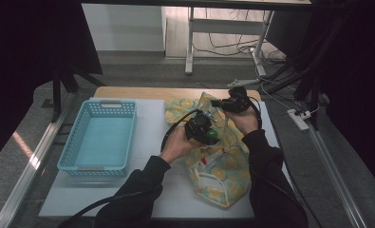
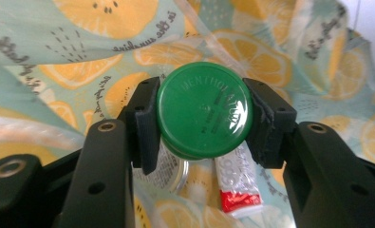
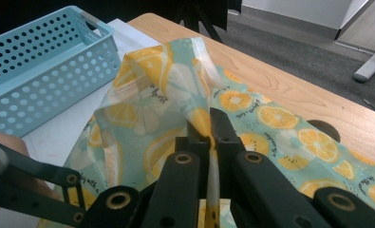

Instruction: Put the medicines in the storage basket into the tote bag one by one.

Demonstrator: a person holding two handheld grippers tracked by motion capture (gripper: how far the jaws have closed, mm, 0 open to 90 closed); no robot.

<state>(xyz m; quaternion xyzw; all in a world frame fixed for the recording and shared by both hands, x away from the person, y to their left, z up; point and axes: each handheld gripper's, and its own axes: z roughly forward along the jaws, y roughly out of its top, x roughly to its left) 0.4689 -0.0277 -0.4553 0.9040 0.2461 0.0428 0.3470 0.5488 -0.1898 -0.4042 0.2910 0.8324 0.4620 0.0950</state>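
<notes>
A lemon-print bag (image 1: 218,175) lies on the white mat, right of centre. My left gripper (image 2: 203,114) is shut on a round green-lidded jar (image 2: 204,110), the pads pressing its sides; in the high view the jar (image 1: 212,136) hangs over the bag's middle. Below the jar lie a metal tin (image 2: 173,168) and a white tube with a red end (image 2: 236,185) on the bag's print. My right gripper (image 3: 208,130) is shut on the bag's upper edge (image 3: 194,71), holding it raised; in the high view the right gripper (image 1: 223,103) is at the bag's far end.
A light blue perforated basket (image 1: 101,134) stands empty at the left of the mat (image 1: 142,190); it is also in the right gripper view (image 3: 38,61). The wooden table edge (image 3: 289,90) runs behind the bag. Cables trail from both grippers.
</notes>
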